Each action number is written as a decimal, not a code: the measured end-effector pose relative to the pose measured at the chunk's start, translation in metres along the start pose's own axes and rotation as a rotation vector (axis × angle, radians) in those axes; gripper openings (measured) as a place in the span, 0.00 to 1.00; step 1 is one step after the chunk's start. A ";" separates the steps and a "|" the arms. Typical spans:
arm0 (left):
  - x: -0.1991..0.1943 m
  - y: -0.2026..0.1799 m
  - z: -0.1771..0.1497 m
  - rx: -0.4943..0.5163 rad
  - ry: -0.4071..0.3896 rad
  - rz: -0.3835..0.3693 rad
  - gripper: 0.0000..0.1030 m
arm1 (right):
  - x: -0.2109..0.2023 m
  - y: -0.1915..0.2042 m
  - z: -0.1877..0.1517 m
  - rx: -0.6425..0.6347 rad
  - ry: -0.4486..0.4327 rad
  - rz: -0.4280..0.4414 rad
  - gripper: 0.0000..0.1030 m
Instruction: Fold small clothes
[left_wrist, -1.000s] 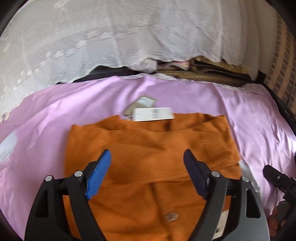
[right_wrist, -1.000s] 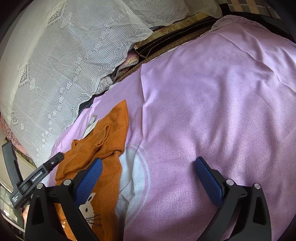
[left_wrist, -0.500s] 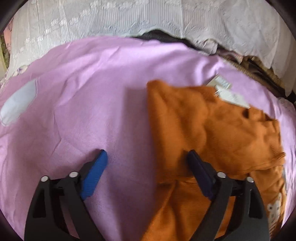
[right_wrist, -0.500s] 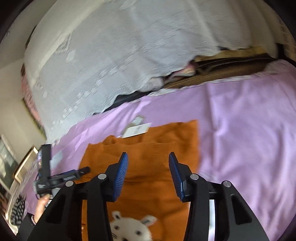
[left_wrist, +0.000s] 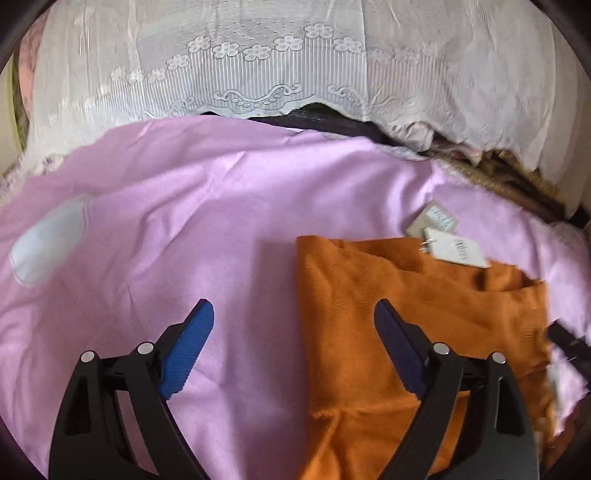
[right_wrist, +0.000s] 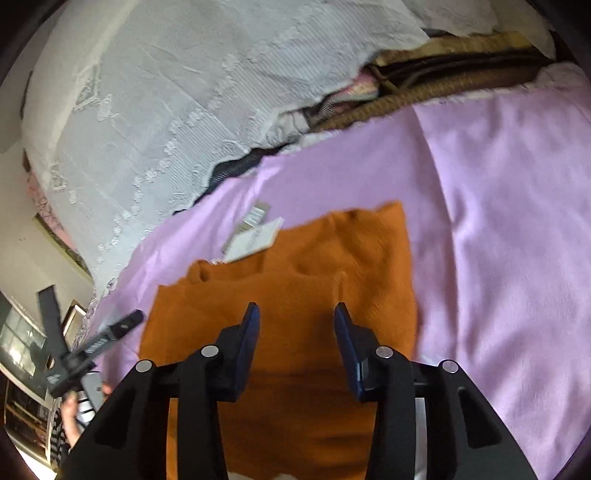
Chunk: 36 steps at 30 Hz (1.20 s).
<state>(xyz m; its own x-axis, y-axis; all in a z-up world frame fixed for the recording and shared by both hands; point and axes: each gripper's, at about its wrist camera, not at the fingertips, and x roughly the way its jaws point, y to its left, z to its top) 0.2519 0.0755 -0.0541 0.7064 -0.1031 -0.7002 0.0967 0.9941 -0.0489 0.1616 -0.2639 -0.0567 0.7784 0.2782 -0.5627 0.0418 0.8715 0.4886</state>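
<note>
A plain burnt-orange knit is shown by the sweater (left_wrist: 388, 317), with fine ribbing seen along its folded edges. A pale lilac-pink is shown by the sheet (left_wrist: 177, 206), broken by one pale grey-white patch (left_wrist: 44, 247) at the left. White and grey-beige are seen on the paper tags (left_wrist: 448, 240), with small dark print. A white lace cloth (left_wrist: 258, 62) is patterned with rows of flowers, fine vertical stripes and scrolls along its hem. Black frames and ribbed blue pads (left_wrist: 188, 347) are seen on the left gripper (left_wrist: 293, 349), and likewise on the right gripper (right_wrist: 295, 350)
</note>
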 end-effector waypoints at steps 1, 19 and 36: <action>0.008 -0.001 0.000 0.004 0.019 0.020 0.83 | 0.004 0.007 0.006 -0.025 -0.008 -0.012 0.42; 0.012 -0.017 -0.021 0.069 0.080 -0.052 0.87 | 0.025 0.004 -0.002 -0.095 0.053 -0.087 0.50; -0.002 -0.006 -0.039 0.020 0.099 -0.067 0.89 | 0.006 0.004 -0.014 -0.092 0.002 -0.043 0.55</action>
<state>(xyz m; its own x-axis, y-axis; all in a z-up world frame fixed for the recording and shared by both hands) 0.2229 0.0708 -0.0802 0.6255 -0.1642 -0.7628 0.1554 0.9842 -0.0844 0.1577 -0.2530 -0.0678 0.7758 0.2408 -0.5832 0.0170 0.9160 0.4008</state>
